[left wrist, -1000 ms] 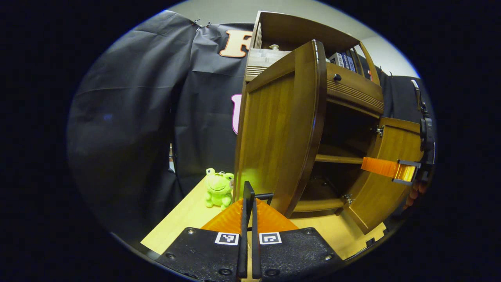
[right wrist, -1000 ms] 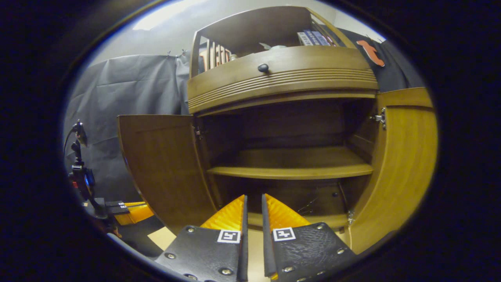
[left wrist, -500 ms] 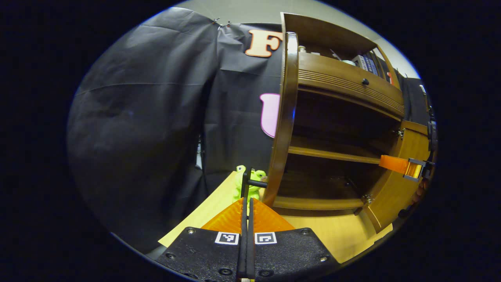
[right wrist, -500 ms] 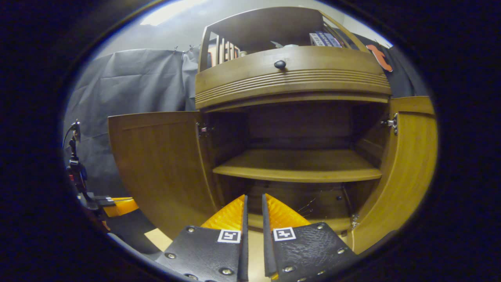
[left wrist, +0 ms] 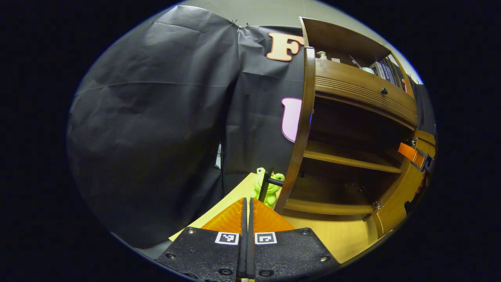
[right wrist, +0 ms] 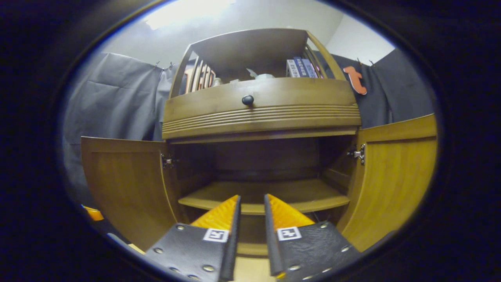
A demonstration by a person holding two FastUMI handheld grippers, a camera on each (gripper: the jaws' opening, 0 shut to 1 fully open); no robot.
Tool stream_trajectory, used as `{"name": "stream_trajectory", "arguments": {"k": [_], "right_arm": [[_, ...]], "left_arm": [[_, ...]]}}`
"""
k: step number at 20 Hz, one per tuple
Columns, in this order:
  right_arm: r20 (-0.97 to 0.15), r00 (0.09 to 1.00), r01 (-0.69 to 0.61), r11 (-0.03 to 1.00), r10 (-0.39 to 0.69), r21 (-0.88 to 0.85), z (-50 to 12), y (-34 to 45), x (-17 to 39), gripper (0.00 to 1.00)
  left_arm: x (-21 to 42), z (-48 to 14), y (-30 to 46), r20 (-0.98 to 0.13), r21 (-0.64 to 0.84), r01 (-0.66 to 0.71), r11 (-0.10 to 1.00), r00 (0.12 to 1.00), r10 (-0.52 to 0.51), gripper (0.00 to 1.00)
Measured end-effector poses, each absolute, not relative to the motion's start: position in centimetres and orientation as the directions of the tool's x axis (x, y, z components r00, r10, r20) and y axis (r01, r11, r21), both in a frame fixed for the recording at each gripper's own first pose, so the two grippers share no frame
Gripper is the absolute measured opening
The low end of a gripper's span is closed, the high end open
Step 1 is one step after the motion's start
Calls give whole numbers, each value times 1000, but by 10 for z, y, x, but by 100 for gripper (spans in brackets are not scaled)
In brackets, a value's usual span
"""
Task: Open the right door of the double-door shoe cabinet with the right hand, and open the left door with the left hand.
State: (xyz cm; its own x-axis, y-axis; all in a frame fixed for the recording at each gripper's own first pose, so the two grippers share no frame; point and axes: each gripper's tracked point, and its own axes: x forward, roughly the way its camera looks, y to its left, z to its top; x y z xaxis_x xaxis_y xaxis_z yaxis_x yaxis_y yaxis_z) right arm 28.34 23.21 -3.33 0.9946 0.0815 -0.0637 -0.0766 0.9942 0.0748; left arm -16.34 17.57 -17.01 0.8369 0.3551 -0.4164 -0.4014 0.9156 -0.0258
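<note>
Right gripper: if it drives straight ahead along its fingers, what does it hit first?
Probably the front edge of the middle shelf. The right gripper points into the open cabinet between both swung-open doors, nothing nearer in line. Depth is unclear; slightly higher it would pass over the shelf toward the back panel.

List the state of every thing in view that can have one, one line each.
Left door: swung wide open.
Right door: swung wide open.
Drawer: closed.
Inner shelf: bare.
Left tool: shut, holding nothing.
Right tool: slightly open, holding nothing.
Frog plush: upright beside the cabinet.
</note>
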Motion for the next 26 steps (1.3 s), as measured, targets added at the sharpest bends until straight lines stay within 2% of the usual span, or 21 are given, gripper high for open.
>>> {"name": "stream_trajectory", "arguments": {"k": [3, 5, 8, 10, 11, 13, 14, 16, 17, 19, 20, 21, 22, 23, 25, 26], "right_arm": [[-98, 989, -98, 991, 107, 92, -48, 235, 284, 98], [-114, 988, -95, 988, 108, 119, -51, 231, 276, 100], [-117, 990, -69, 991, 83, 118, -52, 216, 270, 96], [-114, 992, -48, 992, 61, 115, -49, 201, 266, 99], [-110, 993, -37, 993, 50, 114, -48, 194, 264, 100], [-107, 994, -23, 994, 35, 108, -43, 182, 261, 96], [-105, 994, -20, 995, 31, 102, -41, 177, 260, 100], [-93, 995, -13, 997, 20, 78, -31, 166, 255, 96], [-84, 996, -12, 998, 18, 64, -24, 162, 254, 100], [-66, 998, -16, 999, 18, 44, -8, 157, 250, 100], [-55, 998, -20, 999, 22, 37, 1, 156, 249, 96], [-42, 999, -25, 999, 26, 32, 11, 156, 248, 100], [-34, 999, -33, 999, 34, 30, 21, 157, 247, 100], [-28, 999, -42, 999, 43, 31, 29, 159, 246, 100], [-19, 998, -54, 998, 54, 27, 45, 162, 247, 96], [-13, 999, -53, 998, 53, 19, 52, 161, 246, 100]], "left_arm": [[-171, -151, 194, -389, 40, -442, 896, 819, 422, 1], [-171, -122, 212, -340, 104, -477, 873, 808, 482, 1], [-157, -57, 236, -216, 160, -528, 834, 806, 551, 3], [-140, -8, 244, -137, 135, -546, 827, 816, 561, 8], [-133, 12, 244, -110, 110, -548, 829, 822, 558, 16], [-112, 41, 238, -88, 46, -536, 843, 838, 538, 8], [-105, 53, 232, -77, 10, -526, 851, 848, 525, 14], [-93, 73, 216, -64, -47, -491, 870, 871, 488, 26], [-82, 80, 203, -61, -58, -465, 883, 885, 462, 32], [-63, 90, 173, -59, -53, -400, 915, 916, 397, 44], [-53, 93, 153, -54, -49, -357, 933, 934, 354, 50], [-43, 97, 135, -49, -44, -312, 949, 950, 310, 49], [-35, 99, 115, -43, -44, -267, 963, 963, 265, 33], [-25, 98, 94, -41, -47, -218, 975, 975, 216, 34], [-12, 87, 61, -52, -64, -129, 990, 991, 125, 44], [-6, 80, 46, -64, -66, -95, 993, 994, 91, 49]]}}
